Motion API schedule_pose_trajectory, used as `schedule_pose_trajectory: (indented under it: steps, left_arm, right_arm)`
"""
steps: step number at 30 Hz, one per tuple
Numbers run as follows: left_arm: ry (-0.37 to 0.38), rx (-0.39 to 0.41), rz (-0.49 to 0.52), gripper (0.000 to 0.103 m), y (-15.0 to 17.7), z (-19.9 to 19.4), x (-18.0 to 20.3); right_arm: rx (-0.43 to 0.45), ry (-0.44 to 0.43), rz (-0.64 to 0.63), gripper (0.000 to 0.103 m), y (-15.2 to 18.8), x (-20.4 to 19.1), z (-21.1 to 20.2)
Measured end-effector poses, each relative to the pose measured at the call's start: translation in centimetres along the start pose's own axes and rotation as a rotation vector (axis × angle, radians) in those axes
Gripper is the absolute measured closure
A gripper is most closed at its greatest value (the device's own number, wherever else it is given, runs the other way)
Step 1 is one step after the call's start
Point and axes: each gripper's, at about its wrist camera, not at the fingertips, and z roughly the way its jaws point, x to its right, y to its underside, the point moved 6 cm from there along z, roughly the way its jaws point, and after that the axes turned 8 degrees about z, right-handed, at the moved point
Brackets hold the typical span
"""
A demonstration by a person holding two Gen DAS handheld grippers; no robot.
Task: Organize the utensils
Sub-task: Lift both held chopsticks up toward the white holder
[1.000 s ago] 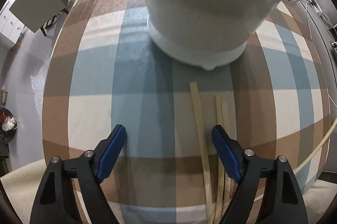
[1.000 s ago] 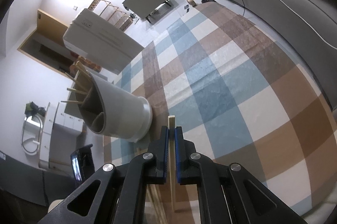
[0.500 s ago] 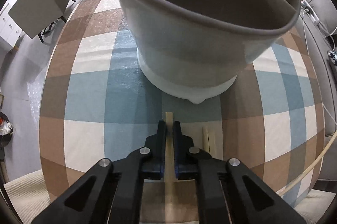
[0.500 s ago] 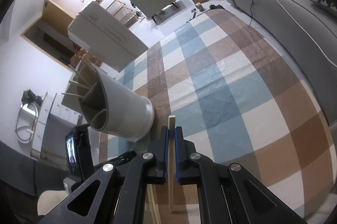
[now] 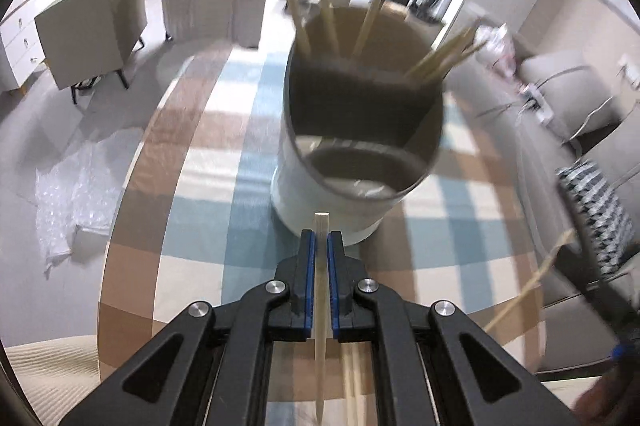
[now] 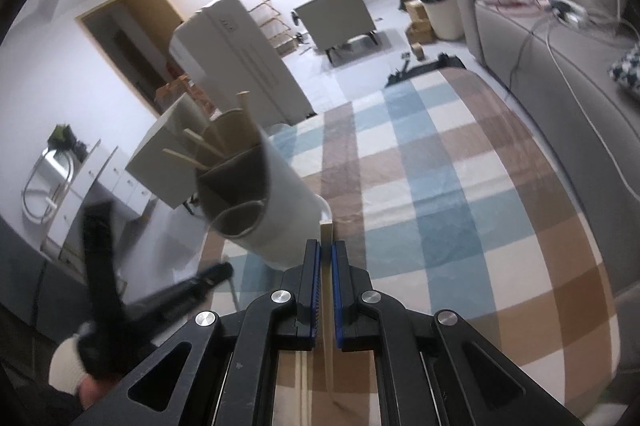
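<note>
Left wrist view: left gripper (image 5: 321, 244) clamped on a chopstick (image 5: 321, 306), long axis running along the fingers. The divided holder (image 5: 352, 201) stands on the checked cloth (image 5: 192, 226), directly ahead and near.

Right wrist view: right gripper (image 6: 326, 254) clamped on a second chopstick (image 6: 327, 290); the holder (image 6: 276, 214) lies ahead and left. Judgement: left hand looks nearer.

One white utensil holder (image 5: 320, 201) stood on one checked tablecloth (image 5: 192, 185). About seven chopsticks (image 5: 372, 13) stuck up inside it, blurred. Two grippers, left (image 5: 321, 246) and right (image 6: 327, 254), each pinched one chopstick (image 5: 321, 226).
</note>
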Motion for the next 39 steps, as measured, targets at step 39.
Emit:
schedule_pose_trajectory:
  steps: [39]
  left_arm:
    - [0.078, 0.083, 0.185, 0.102, -1.7, -9.4, 3.2]
  right_arm:
    - [0.17, 0.01, -0.075, 0.098, 0.7, -5.1, -5.3]
